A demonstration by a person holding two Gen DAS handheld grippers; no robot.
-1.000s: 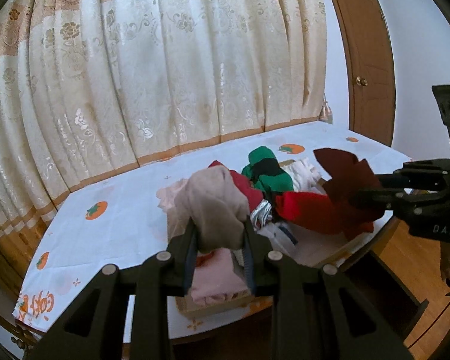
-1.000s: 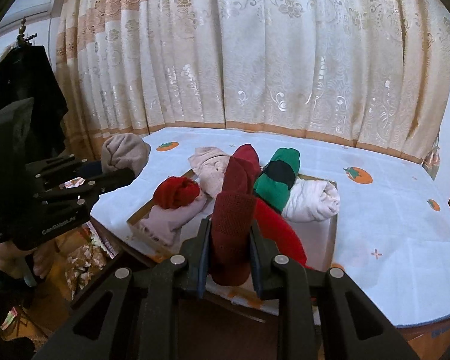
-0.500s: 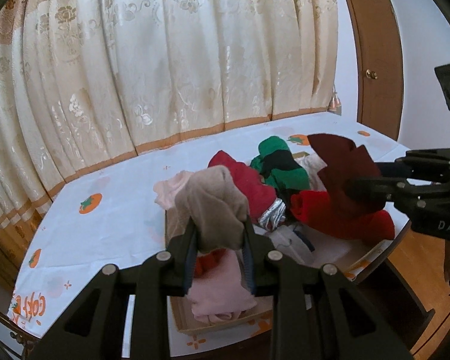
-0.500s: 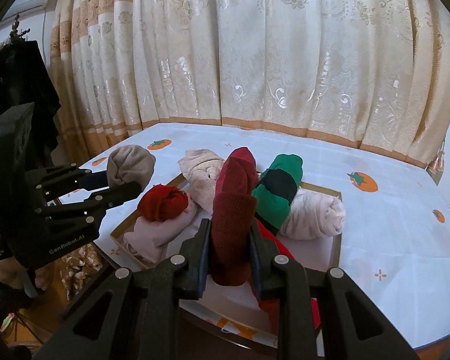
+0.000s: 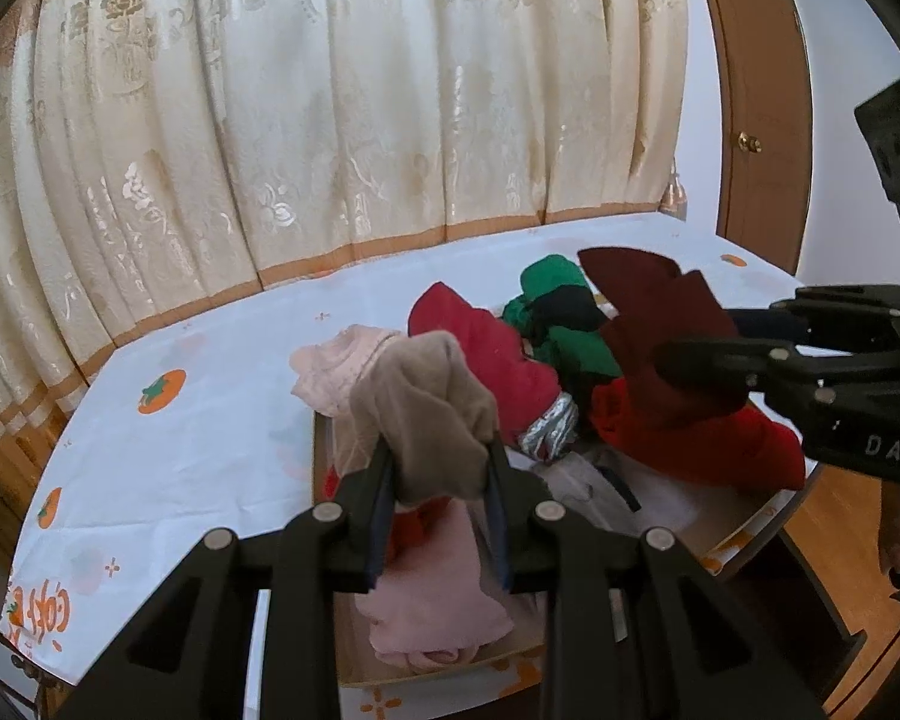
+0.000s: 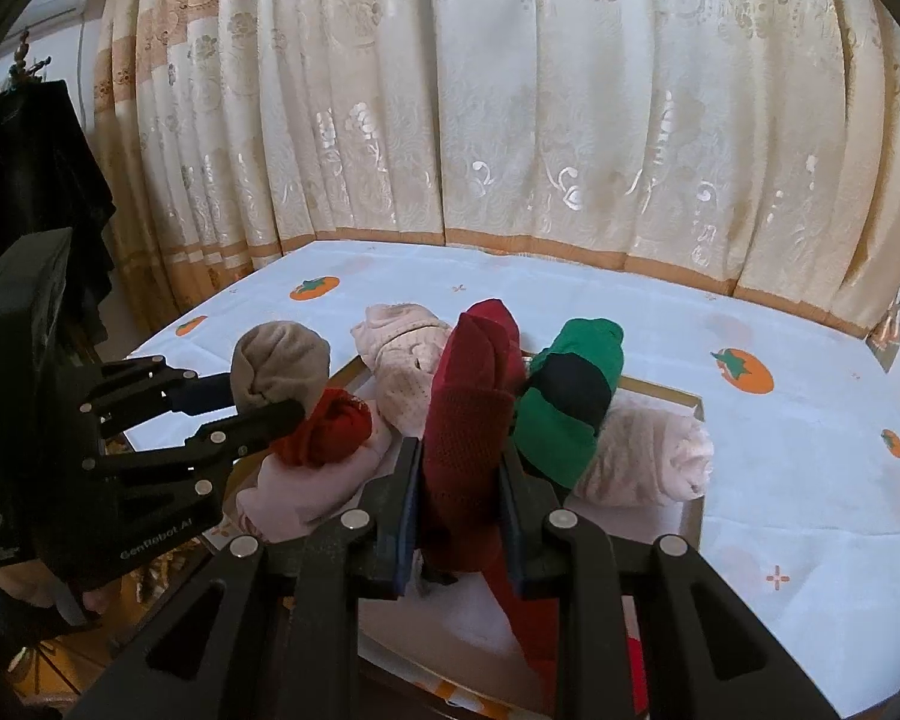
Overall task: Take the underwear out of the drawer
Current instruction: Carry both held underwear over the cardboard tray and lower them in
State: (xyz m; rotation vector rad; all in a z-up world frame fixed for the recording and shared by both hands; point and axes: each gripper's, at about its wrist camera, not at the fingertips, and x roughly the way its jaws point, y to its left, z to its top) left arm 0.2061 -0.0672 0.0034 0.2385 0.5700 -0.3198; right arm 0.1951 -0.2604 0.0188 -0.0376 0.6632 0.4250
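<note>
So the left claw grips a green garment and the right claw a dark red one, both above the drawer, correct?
Not quite. The left claw grips a beige-brown garment, as the left wrist view shows; the green garment lies in the drawer. The right claw does grip the dark red one.

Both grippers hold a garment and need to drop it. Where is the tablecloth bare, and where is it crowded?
Bare tablecloth lies right of the drawer, and a strip runs between it and the curtain. In the left view, cloth left of the drawer is bare too. The drawer itself is packed with rolled garments.
</note>
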